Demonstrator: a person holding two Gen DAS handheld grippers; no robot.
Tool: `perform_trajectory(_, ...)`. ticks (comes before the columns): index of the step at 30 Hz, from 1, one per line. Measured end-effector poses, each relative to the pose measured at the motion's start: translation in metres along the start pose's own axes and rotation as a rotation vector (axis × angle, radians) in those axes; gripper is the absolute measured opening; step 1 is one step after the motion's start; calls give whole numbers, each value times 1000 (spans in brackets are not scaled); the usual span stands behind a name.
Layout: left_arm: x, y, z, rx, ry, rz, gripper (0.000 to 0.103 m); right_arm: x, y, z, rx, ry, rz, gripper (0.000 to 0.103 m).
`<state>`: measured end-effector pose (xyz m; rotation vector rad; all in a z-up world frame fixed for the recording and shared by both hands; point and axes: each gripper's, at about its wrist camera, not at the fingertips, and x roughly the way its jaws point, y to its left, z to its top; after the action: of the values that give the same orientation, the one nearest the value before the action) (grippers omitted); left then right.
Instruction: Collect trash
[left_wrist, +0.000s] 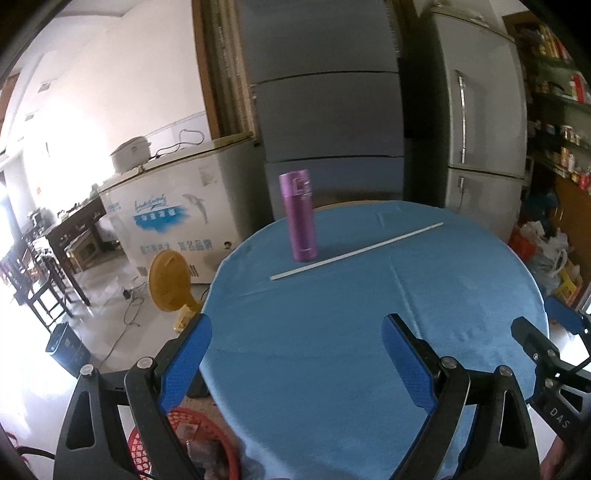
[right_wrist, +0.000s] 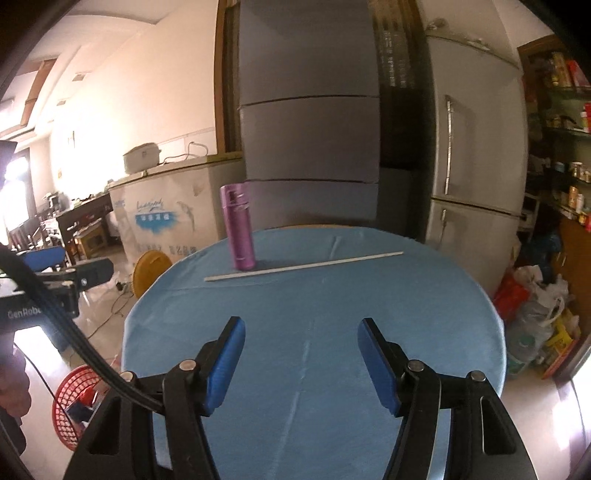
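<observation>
Stick (right_wrist: 303, 266) flat on blue cloth (right_wrist: 314, 332): light, thin, stiff, pinch mid-length; left gripper (left_wrist: 295, 358) and right gripper (right_wrist: 301, 360) spread, empty

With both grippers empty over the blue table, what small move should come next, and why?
Probably reach the right gripper forward toward the white strip, which lies flat beside the upright purple bottle. It looks like the only trash on the blue table; the red basket waits on the floor. Both it and the left gripper stand open.
</observation>
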<state>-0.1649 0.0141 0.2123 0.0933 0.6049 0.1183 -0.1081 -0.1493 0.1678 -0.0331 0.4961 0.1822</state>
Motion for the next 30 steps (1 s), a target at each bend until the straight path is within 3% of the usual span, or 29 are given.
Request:
perform_trajectory(12,1,-51,13,62,-3,-55,93,-3,-43,4,64,-25,-29,69)
perform_trajectory(30,-8,-49,11,66,-12,-47,93,-7,-47,4,82,-23,-17,69)
